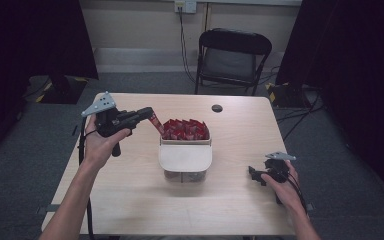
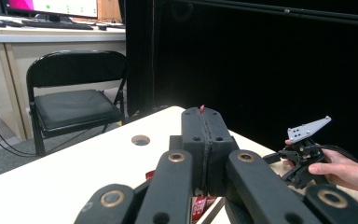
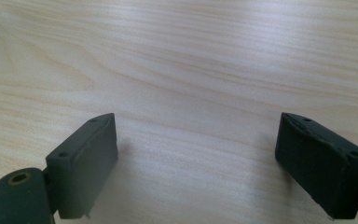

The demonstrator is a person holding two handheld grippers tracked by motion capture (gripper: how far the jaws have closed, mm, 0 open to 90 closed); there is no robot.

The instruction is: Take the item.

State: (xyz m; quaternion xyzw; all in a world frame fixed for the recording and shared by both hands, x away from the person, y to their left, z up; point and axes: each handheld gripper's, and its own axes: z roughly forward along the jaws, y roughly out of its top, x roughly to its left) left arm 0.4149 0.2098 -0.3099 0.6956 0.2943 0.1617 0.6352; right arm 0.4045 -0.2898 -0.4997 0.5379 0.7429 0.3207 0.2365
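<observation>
Just left of the clear container, above its rim, the left gripper has its fingers clenched flat on a thin red sachet, which looks light, limp and glossy, so a pinch near its upper edge should hold it without crushing the contents. Inside that container, more red sachets stand packed behind a pale curved wooden front, while to its right the right gripper rests on the smooth light-wood counter, fingers spread and holding nothing.
</observation>
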